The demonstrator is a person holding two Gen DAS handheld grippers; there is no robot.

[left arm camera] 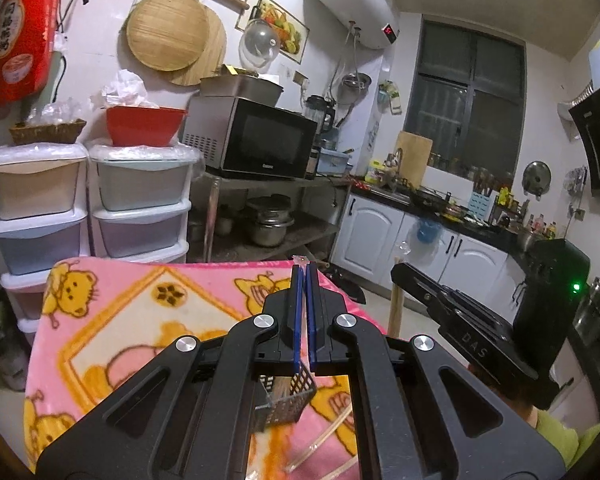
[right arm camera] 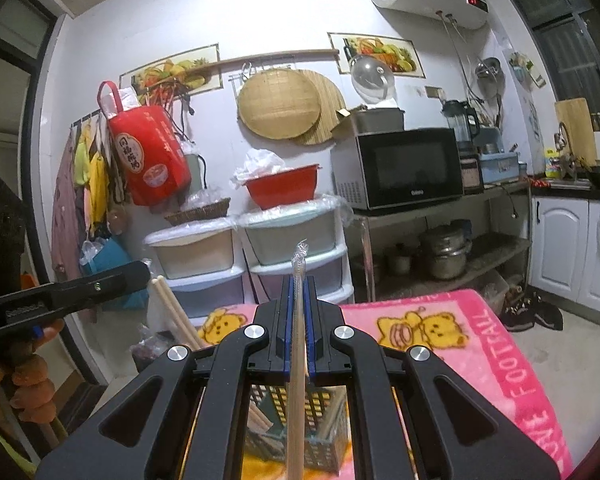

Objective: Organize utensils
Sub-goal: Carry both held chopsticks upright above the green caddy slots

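Note:
My right gripper (right arm camera: 299,280) is shut on a plastic-wrapped pair of chopsticks (right arm camera: 296,360), held upright above a dark mesh utensil basket (right arm camera: 316,436) that holds several chopsticks. My left gripper (left arm camera: 303,270) is shut on the tip of a clear wrapped chopstick pack (left arm camera: 300,259), over the same basket (left arm camera: 288,404) on the pink blanket (left arm camera: 140,312). More wrapped chopsticks (left arm camera: 320,440) lie on the blanket by the basket. The right gripper's body (left arm camera: 472,328) shows at right in the left wrist view; the left one (right arm camera: 60,292) shows at left in the right wrist view, near bare chopstick ends (right arm camera: 172,308).
The pink teddy-bear blanket (right arm camera: 480,344) covers the work surface. Behind it stand plastic drawer units (left arm camera: 84,208), a microwave (left arm camera: 256,140) on a metal shelf with pots (left arm camera: 268,220), and white cabinets (left arm camera: 400,236). A red bowl (right arm camera: 284,184) sits on the drawers.

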